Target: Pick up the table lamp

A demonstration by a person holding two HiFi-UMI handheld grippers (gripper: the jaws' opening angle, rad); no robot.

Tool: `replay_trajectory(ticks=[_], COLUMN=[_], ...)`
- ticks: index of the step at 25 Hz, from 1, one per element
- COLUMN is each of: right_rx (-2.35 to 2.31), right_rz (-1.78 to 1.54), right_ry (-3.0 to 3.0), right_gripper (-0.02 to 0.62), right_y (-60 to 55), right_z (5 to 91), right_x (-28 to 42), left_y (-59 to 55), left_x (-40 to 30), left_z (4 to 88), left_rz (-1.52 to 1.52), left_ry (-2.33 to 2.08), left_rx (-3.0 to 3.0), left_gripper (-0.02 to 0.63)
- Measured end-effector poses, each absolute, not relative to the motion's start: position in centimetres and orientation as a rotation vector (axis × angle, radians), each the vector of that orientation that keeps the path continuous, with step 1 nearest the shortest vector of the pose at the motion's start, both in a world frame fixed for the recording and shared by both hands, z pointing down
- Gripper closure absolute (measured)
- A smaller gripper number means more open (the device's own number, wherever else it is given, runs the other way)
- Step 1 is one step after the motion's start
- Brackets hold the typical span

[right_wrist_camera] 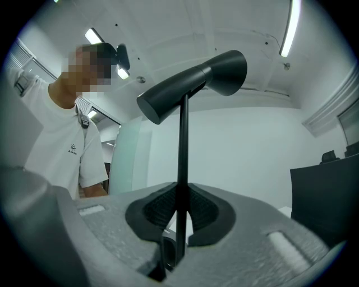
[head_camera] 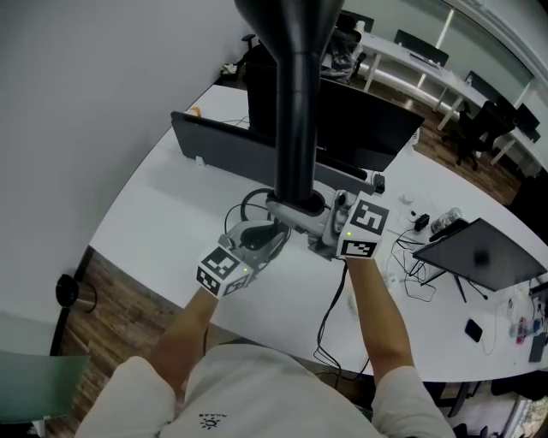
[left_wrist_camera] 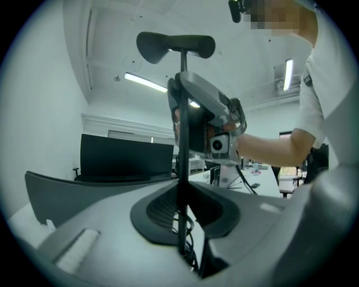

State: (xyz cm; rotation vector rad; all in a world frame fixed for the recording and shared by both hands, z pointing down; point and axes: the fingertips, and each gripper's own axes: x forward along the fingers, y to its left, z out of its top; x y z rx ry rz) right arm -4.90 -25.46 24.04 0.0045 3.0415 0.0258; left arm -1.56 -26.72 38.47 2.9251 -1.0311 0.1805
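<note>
Head view first: where is the lamp [head_camera: 295, 103]?

— Upright in the middle of the picture, over the white table [head_camera: 154, 214]. Its black stem [head_camera: 295, 162] runs from the shade [head_camera: 287, 21], close under the camera, down to the two grippers. I cannot make out the base; the grippers cover that spot.

Which gripper has it?

— Both. The left gripper [head_camera: 261, 233] comes at the stem from the left and the right gripper [head_camera: 318, 224] from the right. They meet low on the stem, just beside each other.

What does the left gripper view show of the jaws?

— They are drawn almost together, with only the thin stem between them. The dark pads [left_wrist_camera: 157, 213] press on it from both sides. The stem rises straight up to the shade overhead, and the other gripper shows behind it, on a bare forearm.

And the right gripper view?

— Much the same. The jaws are closed to a slit and clamp the stem. The shade sits tilted at the top, against the ceiling.

What else is on the table?

— A dark monitor [head_camera: 360, 128] stands behind the lamp. A laptop [head_camera: 479, 252] sits well off to the right. A black cable [head_camera: 330, 316] trails from the grippers toward the near edge. A bin [head_camera: 75, 292] stands on the floor at the left.
</note>
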Motion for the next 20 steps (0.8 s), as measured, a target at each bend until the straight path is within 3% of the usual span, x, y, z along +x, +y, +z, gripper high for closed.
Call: replay_trajectory(ticks=[20], right_rx=[-0.015], right_rz=[0.003], right_ry=[3.048], right_gripper=[0.555], right_y=[-26.5], right_z=[24.4], right_x=[-5.1], left_y=[-27.5], left_x=[-1.9], left_z=[38.8], left_rz=[0.186], left_ry=[-1.026], left_rx=[2.919], left_gripper=[0.561])
